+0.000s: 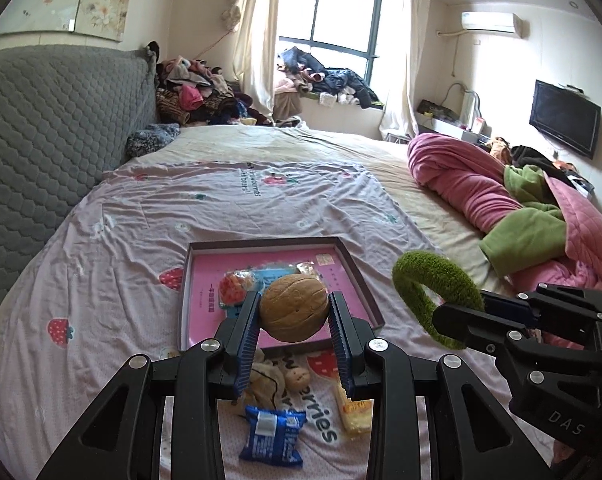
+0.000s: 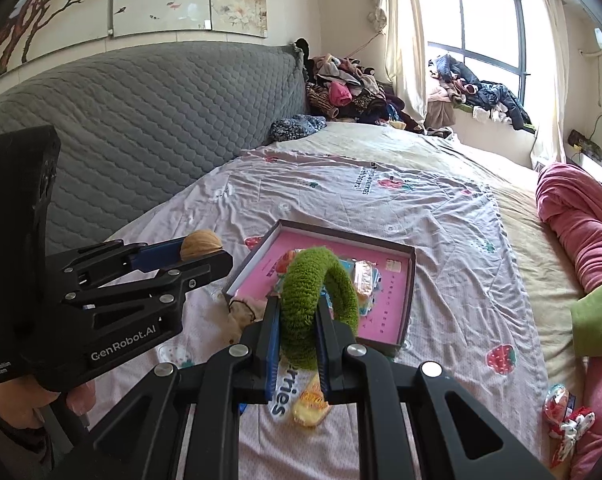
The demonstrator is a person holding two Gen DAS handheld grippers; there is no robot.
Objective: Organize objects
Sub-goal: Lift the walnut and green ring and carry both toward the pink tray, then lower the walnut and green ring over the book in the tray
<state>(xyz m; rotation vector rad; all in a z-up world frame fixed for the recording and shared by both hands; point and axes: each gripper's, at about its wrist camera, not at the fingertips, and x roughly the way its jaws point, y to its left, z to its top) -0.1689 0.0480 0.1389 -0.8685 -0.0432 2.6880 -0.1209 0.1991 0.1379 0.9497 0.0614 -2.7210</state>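
Note:
My left gripper (image 1: 295, 312) is shut on a brown walnut (image 1: 293, 306) and holds it above the near edge of a shallow pink-lined box (image 1: 205, 280); the walnut also shows in the right wrist view (image 2: 201, 243). The box (image 2: 405, 320) lies on the bed with several snack packets (image 1: 237, 288) inside. My right gripper (image 2: 299, 316) is shut on a fuzzy green headband (image 2: 321, 280), held upright above the box's near side. The headband shows in the left wrist view (image 1: 437, 280) to the right of the box.
On the strawberry-print sheet (image 1: 141, 216) near me lie a blue snack packet (image 1: 271, 436), a yellow packet (image 1: 355, 412), a small walnut (image 1: 297, 378) and a beige cloth item (image 1: 265, 380). A pink and green blanket (image 1: 521, 208) is at right, a grey headboard (image 1: 41, 120) at left, red-white wrappers (image 2: 565, 416) far right.

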